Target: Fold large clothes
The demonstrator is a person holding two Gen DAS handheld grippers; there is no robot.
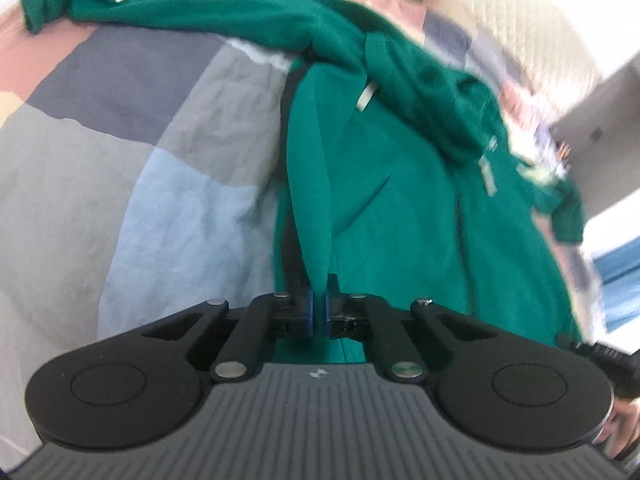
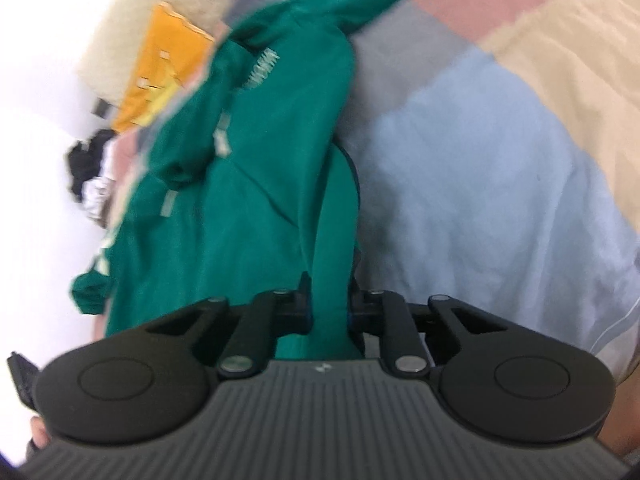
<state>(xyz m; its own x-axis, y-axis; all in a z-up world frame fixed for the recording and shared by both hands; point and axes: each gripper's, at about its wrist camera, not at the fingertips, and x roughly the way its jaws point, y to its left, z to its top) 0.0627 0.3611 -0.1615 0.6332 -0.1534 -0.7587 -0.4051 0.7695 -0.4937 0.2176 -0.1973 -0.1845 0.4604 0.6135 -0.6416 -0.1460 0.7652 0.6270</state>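
Fold barely begun: green hoodie [image 1: 400,200] lies rumpled on the patchwork bed cover [image 1: 160,160], one sleeve flung to upper left; left gripper [image 1: 319,312] and right gripper [image 2: 330,312] each have fingers clamped on a pinched hem fold, no fold yet laid.

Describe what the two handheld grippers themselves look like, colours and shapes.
Both the left gripper and right gripper look alike: matte black linkage arms with silver pivot pins, two round black discs, and a grey ribbed body bearing a small white logo. The left gripper's pads are blue.
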